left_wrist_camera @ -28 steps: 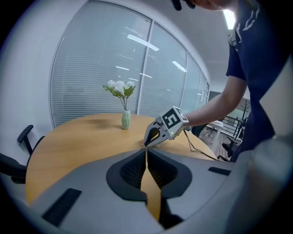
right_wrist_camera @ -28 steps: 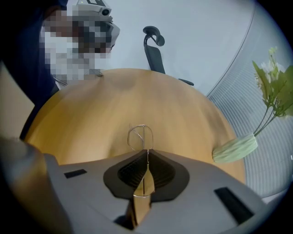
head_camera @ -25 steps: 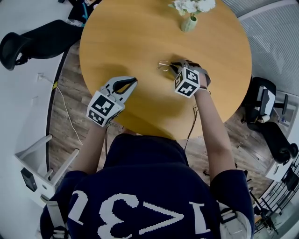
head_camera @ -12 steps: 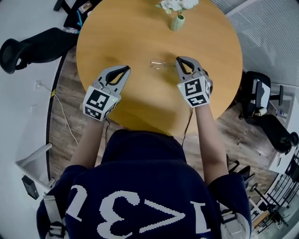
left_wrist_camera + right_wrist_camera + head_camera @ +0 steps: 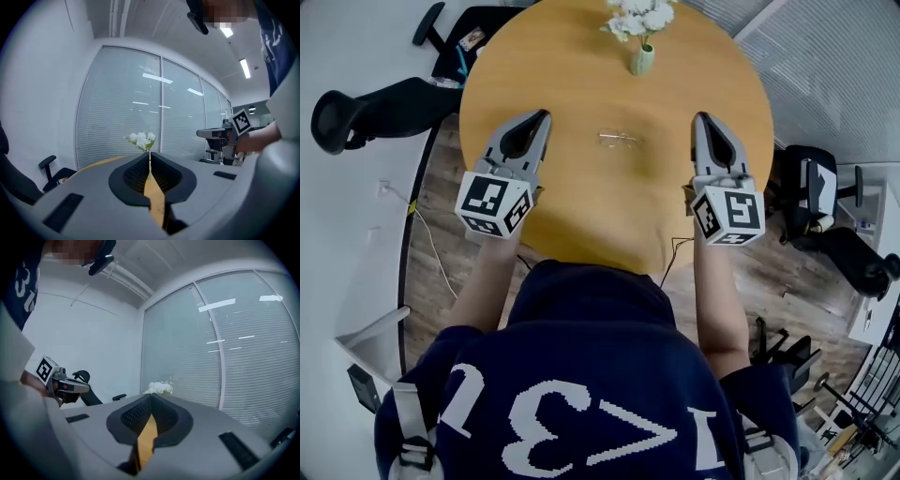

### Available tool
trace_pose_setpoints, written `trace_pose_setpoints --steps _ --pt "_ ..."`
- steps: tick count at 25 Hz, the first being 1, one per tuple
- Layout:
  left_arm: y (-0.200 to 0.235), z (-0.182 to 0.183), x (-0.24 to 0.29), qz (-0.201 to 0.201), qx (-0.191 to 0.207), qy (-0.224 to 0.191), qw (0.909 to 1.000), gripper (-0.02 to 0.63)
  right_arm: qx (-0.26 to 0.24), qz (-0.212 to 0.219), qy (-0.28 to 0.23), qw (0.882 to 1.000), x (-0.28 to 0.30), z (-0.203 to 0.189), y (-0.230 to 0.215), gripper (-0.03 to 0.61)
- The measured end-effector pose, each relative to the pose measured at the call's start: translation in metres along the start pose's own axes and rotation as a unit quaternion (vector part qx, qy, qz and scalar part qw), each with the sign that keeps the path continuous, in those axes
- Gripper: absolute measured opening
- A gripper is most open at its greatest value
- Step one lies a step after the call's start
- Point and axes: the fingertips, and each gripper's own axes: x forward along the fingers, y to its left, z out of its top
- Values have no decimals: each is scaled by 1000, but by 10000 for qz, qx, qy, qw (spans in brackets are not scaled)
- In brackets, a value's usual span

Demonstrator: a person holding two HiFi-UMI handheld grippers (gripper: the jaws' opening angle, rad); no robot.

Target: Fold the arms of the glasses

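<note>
Nearest the camera: the person's dark shirt and both forearms, reaching out over the near edge of the round wooden counter [image 5: 581,211].

Left gripper [image 5: 538,116] and right gripper [image 5: 705,118] are held up off the counter, well apart, both pointing about level toward the far side. In each gripper view the fingers are clenched tip to tip with nothing between them; only a strip of counter shows through the gap lower down. Judged: this is a hands-off pose, with both tools kept clear so nothing gets bumped.

Glasses [image 5: 620,140] lie flat on the counter between the two grippers and a little beyond their tips, touched by neither. They are too small here to tell how the arms lie.

Beyond them, near the far edge, stands a small vase [image 5: 641,60] of white flowers [image 5: 634,16]. An office chair [image 5: 380,101] sits off the counter to the left, with blinds behind glass at the back.

Change from a second ago: the right gripper was down at the glasses and the left was low by the near edge. Both have since lifted and spread apart, and the glasses are left alone. Judged: the fold is done or paused.
</note>
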Motion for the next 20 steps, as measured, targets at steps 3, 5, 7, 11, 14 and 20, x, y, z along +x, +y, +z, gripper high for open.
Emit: trace_pose_setpoints --steps 3,5,7,11,14,20 --pt "0 13 -4 75 45 -153 9998 23 -84 -11 -127 9999 -8 13 6 26" --pt "0 17 -4 96 62 -187 9998 23 -79 9 -184 9998 -11 18 9 26" --pt "-1 19 -4 93 57 -201 9997 23 -60 10 -227 9997 -13 22 10 26" --pt "-4 20 -3 74 74 -212 9997 23 5 -10 -244 9997 -16 23 11 26" --pt "-7 18 -4 62 72 -201 9998 23 25 -12 -234 9997 -17 22 13 26" --pt "-6 14 -4 93 49 -175 9998 23 -2 10 -240 9997 -18 23 14 26"
